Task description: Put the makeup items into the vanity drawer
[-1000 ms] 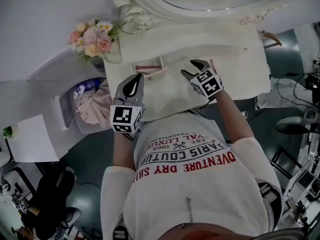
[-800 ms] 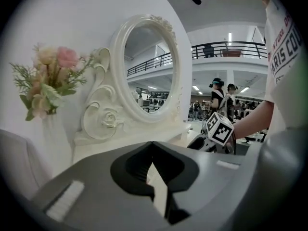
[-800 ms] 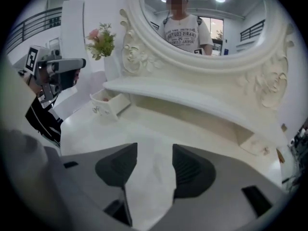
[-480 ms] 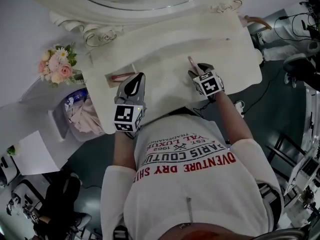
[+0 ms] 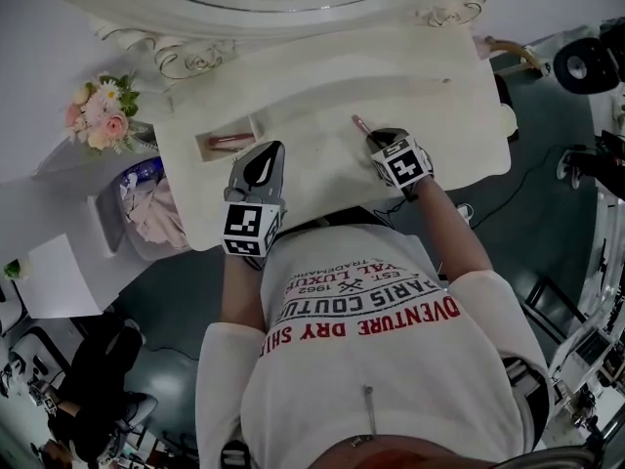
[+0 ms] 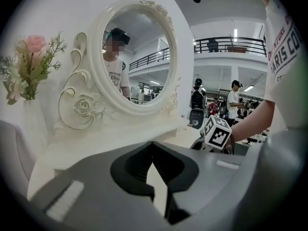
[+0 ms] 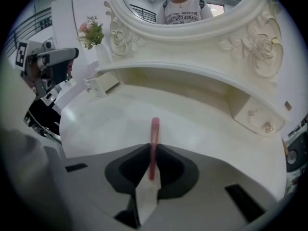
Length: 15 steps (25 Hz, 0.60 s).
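A slim pink makeup stick [image 7: 154, 129] lies between the tips of my right gripper [image 7: 153, 147], whose jaws are closing and pinch its near end. In the head view the stick [image 5: 358, 125] pokes out ahead of the right gripper [image 5: 376, 137] over the middle of the white vanity top [image 5: 430, 96]. The small vanity drawer [image 5: 256, 130] stands open at the left with a pink item [image 5: 227, 141] inside. My left gripper [image 5: 269, 148] hovers shut and empty just right of that drawer, near the front edge. In its own view the left gripper [image 6: 153, 145] faces the mirror.
An oval mirror [image 6: 137, 57] in an ornate white frame stands at the back of the vanity. A vase of pink flowers [image 5: 98, 115] sits at the far left. A second small drawer [image 7: 250, 114] at the right is closed. Cables and gear lie on the floor at the right.
My right gripper's jaws stood wide beside the pink stick; now they have closed in on its near end. The left gripper has hardly moved.
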Tool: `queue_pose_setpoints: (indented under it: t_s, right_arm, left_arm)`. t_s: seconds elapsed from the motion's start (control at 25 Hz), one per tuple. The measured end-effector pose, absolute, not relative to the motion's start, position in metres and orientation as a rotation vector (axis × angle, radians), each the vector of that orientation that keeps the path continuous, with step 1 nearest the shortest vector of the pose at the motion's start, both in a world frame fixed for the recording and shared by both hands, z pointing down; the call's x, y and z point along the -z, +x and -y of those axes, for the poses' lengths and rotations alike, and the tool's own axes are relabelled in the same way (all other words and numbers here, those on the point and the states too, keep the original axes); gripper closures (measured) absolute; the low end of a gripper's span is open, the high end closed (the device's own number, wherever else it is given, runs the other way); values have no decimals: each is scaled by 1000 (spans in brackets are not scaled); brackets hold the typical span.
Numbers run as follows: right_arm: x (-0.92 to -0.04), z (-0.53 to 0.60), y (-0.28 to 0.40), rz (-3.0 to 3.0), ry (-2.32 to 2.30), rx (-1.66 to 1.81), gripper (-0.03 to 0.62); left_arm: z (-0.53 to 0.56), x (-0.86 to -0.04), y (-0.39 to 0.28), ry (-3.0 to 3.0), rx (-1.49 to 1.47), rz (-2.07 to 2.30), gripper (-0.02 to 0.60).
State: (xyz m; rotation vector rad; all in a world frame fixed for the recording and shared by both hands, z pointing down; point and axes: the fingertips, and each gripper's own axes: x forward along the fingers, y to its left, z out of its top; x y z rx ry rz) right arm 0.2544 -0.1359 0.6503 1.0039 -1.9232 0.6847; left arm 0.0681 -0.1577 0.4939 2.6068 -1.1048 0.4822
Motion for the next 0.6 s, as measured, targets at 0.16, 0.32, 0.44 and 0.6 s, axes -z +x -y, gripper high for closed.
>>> queue_pose_setpoints:
  t_s: [0.16, 0.32, 0.44, 0.6]
  right_arm:
    - [-629, 143, 234, 2008, 926, -618, 543]
    - [-601, 160, 198, 2097, 889, -532, 544]
    - [-580, 171, 163, 2162, 844, -480, 543]
    - [-558, 180, 112, 2232, 757, -422, 543]
  left_arm:
    - [156, -488, 60, 2601, -466, 1151, 571]
    - [155, -480, 40, 2589, -448, 1210, 571]
    - [153, -477, 18, 2573, -437, 1258, 571]
    - [149, -471, -20, 2536, -429, 1334, 571]
